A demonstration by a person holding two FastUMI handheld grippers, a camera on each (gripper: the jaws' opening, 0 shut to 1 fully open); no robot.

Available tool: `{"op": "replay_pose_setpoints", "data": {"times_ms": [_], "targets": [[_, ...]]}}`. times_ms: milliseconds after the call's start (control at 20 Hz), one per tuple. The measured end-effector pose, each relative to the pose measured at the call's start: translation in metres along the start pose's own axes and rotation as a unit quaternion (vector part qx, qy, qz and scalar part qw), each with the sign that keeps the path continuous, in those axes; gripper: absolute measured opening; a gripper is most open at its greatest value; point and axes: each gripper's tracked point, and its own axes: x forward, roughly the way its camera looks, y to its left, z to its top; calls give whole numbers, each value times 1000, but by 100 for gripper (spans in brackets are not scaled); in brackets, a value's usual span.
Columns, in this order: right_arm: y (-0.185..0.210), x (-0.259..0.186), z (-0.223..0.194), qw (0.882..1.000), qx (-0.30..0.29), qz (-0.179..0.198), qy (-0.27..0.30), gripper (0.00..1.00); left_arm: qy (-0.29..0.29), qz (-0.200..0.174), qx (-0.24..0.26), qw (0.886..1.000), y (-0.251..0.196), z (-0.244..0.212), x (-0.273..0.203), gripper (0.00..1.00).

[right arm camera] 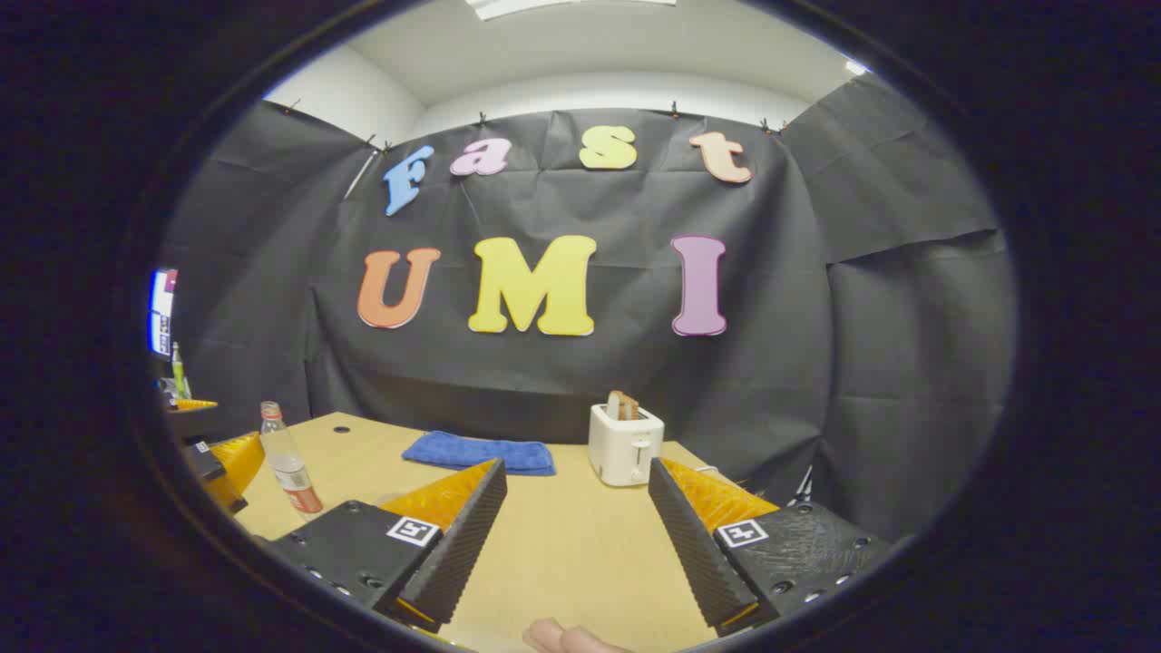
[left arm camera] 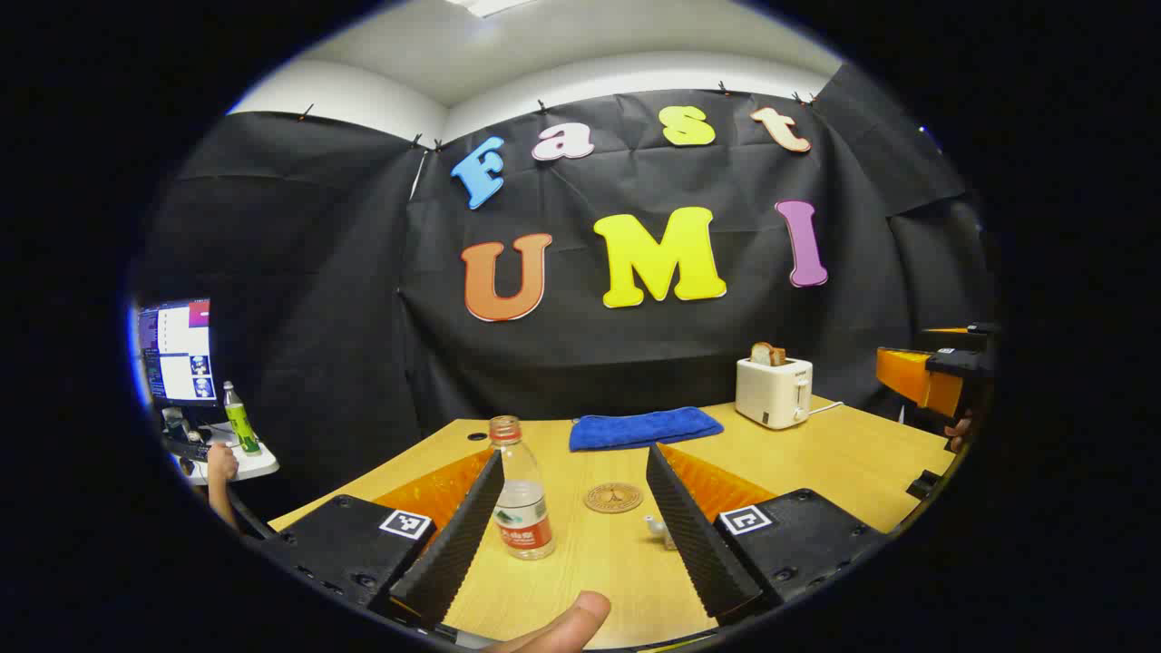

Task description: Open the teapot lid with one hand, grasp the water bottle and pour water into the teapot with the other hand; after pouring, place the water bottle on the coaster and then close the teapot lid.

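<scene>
Left gripper [left arm camera: 571,508] spread wide above the wooden table [left arm camera: 843,453], gripping nothing. Water bottle [left arm camera: 521,494] upright, uncapped, just inside the left finger, not clamped. Round coaster [left arm camera: 613,497] flat on the table ahead, between the fingers, a little beyond the bottle. Small pale teapot knob [left arm camera: 655,526] peeking out beside the right finger, body hidden. Farther ahead, blue towel [left arm camera: 644,426] and white toaster [left arm camera: 773,390] with bread.

Right gripper [right arm camera: 576,521] also wide apart, holding nothing, bare table between the fingers. Toaster dead ahead, towel ahead-left, bottle far off to the left beside the other gripper
</scene>
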Motion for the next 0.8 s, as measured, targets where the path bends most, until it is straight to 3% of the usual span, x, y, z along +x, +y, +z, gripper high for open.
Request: {"op": "replay_pose_setpoints", "data": {"times_ms": [100, 300, 450, 800], "targets": [[8, 1, -10, 1000, -21, 13, 8, 95, 17, -13, 11, 1000, 6, -8, 3, 97], [8, 4, -15, 1000, -18, 18, 15, 95, 36, 22, -1, 999, 36, -21, 15, 99], [-3, 10, -17, 1000, -14, 1, 19, 97, 52, 11, -13, 998, 33, -30, 19, 99], [1, 12, -23, 1000, -10, 8, 27, 95, 44, 7, 2, 999, 33, -24, 17, 99]]}}
